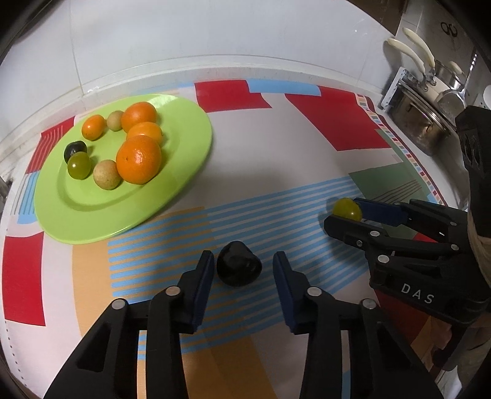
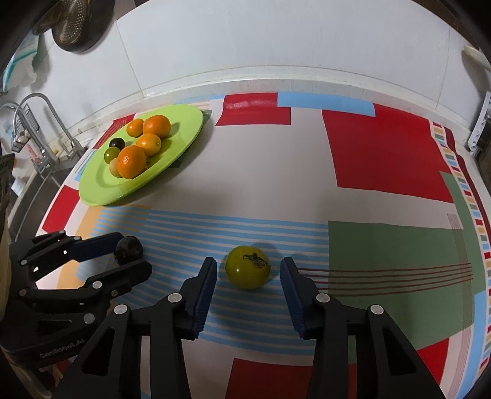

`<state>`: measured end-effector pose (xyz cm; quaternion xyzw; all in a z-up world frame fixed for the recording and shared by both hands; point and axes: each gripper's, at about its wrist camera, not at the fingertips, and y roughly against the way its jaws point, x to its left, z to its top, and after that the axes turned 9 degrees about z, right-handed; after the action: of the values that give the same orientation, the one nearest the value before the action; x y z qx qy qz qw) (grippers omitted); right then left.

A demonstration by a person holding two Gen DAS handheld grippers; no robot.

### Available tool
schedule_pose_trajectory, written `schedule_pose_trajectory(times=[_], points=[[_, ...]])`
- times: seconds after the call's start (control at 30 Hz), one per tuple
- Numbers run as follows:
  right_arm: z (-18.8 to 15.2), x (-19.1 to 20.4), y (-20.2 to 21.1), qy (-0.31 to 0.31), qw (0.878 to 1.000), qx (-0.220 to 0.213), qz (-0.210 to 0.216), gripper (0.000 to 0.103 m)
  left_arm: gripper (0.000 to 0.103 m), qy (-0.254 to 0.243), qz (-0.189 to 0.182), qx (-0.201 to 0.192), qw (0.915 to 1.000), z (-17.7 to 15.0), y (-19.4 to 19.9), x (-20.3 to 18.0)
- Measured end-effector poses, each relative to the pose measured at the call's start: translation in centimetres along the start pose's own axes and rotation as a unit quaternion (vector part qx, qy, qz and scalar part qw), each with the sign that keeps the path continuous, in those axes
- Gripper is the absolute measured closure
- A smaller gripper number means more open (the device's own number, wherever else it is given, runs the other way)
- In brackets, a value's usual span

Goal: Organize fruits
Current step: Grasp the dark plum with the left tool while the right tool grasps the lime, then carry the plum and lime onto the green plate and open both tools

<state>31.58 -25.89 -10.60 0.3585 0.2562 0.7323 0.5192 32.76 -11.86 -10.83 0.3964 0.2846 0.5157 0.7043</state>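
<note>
Legible markings, two noted. White capitals "DAS" stand on the black body of the right tongs (image 1: pixel 345 219), as seen from the left wrist view. Pale lettering "GenRobot.AI" stands on the black body of the left tongs (image 2: pixel 133 250), low at the left of the right wrist view. A dark logo on the wall tile (image 1: pixel 449 29) at upper right cannot be read.

White tiled wall (image 2: pixel 276 36); patterned tablecloth (image 2: pixel 383 147); steel faucet (image 2: pixel 46 101) left.
</note>
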Motion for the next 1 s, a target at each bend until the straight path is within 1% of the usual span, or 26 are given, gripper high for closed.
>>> schedule_pose_trajectory(times=[0.1,0.17,0.23,0.4,1.0], points=[[0.1,0.0,-0.1,0.002,1.000,-0.001,0.002,0.064,0.070,-0.002,0.002,-0.001,1.0000,0.0,0.0,-0.1],[0.1,0.1,-0.1,0.003,1.000,-0.001,0.002,0.069,0.074,-0.003,0.004,-0.002,1.0000,0.0,0.0,-0.1],[0.2,0.2,0.0,0.005,1.000,-0.002,0.004,0.072,0.074,-0.001,-0.001,0.000,1.0000,0.0,0.1,0.0],[0.1,1.0,0.7,0.012,1.000,-0.011,0.010,0.072,0.074,0.001,-0.005,-0.008,1.0000,-0.2,0.9,0.2],[0.4,5.1,4.7,0.035,0.997,-0.058,0.029,0.072,0.074,0.004,-0.004,-0.063,0.9980,-0.7,6.5,2.0]])
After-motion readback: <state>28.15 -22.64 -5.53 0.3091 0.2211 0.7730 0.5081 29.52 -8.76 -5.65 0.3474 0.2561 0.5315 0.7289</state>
